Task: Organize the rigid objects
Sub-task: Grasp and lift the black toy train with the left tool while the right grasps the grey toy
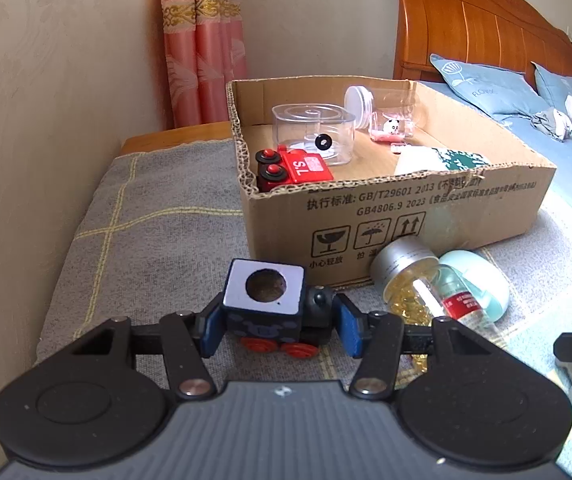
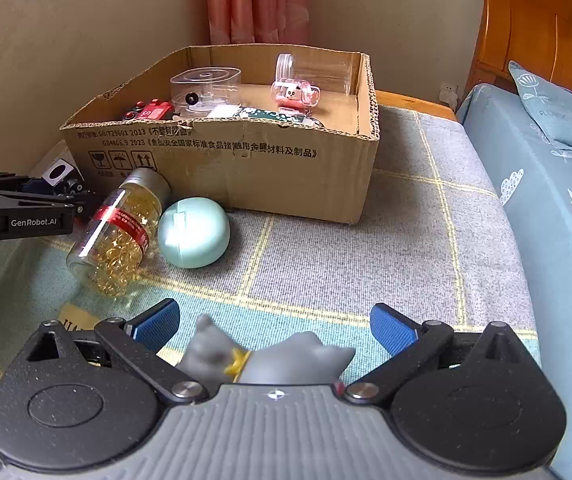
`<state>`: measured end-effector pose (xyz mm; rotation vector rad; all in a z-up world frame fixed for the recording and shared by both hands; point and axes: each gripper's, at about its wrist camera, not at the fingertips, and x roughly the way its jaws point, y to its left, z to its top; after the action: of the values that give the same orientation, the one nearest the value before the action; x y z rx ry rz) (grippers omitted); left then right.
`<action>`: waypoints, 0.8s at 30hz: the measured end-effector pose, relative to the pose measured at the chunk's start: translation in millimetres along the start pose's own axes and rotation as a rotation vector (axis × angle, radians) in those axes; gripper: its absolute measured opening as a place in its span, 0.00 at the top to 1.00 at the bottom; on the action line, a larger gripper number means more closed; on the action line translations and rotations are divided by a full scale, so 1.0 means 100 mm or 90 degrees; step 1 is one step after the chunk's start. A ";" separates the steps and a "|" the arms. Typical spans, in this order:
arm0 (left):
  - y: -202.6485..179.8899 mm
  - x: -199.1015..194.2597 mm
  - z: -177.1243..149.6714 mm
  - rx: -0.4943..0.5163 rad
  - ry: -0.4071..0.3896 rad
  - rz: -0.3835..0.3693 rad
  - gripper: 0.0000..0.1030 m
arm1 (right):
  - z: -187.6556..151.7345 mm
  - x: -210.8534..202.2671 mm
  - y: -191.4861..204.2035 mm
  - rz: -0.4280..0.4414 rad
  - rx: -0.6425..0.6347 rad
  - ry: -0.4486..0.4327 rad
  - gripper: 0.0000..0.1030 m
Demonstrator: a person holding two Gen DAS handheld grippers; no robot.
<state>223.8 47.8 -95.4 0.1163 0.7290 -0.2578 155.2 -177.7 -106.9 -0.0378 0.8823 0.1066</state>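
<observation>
My left gripper point(image 1: 278, 326) is shut on a black toy train point(image 1: 264, 308) with red wheels and a white top, just above the grey blanket in front of the cardboard box point(image 1: 386, 208). It also shows in the right wrist view point(image 2: 60, 184). My right gripper point(image 2: 274, 326) is open, its blue pads either side of a grey figurine point(image 2: 270, 356) with a yellow star that lies on the blanket. A pill jar point(image 2: 118, 236) with a silver cap and a mint-green case point(image 2: 194, 232) lie in front of the box.
The box point(image 2: 222, 168) holds a red toy train point(image 1: 294, 168), a clear square container point(image 1: 314, 132), a clear jar point(image 1: 386, 108), a small pink bottle point(image 2: 296, 94) and a green-white packet point(image 1: 438, 160). A wall stands left, a wooden headboard point(image 1: 478, 28) and blue pillows at the right.
</observation>
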 end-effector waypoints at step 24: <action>0.00 -0.19 -0.08 0.024 -0.001 0.026 0.44 | -0.19 -0.08 0.10 0.030 -0.036 0.073 0.19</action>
<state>204.9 52.7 -88.1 0.1667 0.7198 -0.2332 134.5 -169.8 -112.1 -0.0765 0.9945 0.1745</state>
